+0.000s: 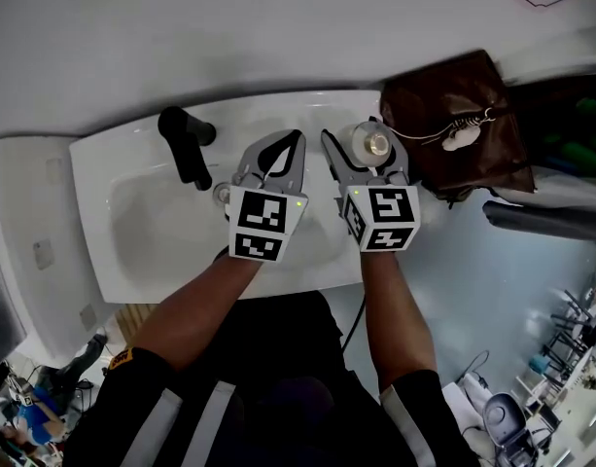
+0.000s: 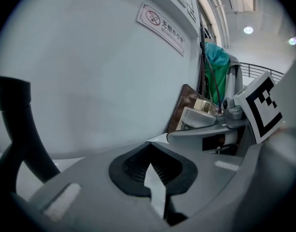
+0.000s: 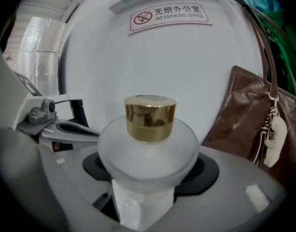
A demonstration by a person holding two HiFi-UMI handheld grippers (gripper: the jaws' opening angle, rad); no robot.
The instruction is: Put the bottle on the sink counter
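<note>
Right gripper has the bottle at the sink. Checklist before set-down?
1. Grip: right gripper jaws closed on the bottle: ok.
2. Bottle upright, cap on top: ok.
3. Left gripper out of the way, jaws shut and empty, left of the bottle: ok.
4. Landing spot: sink back rim bare beside the bottle: ok.
5. Clearance to the bag, which sits right at that corner and looks close: cannot tell.
6. Bottle base already on the rim: cannot tell, base hidden.
</note>
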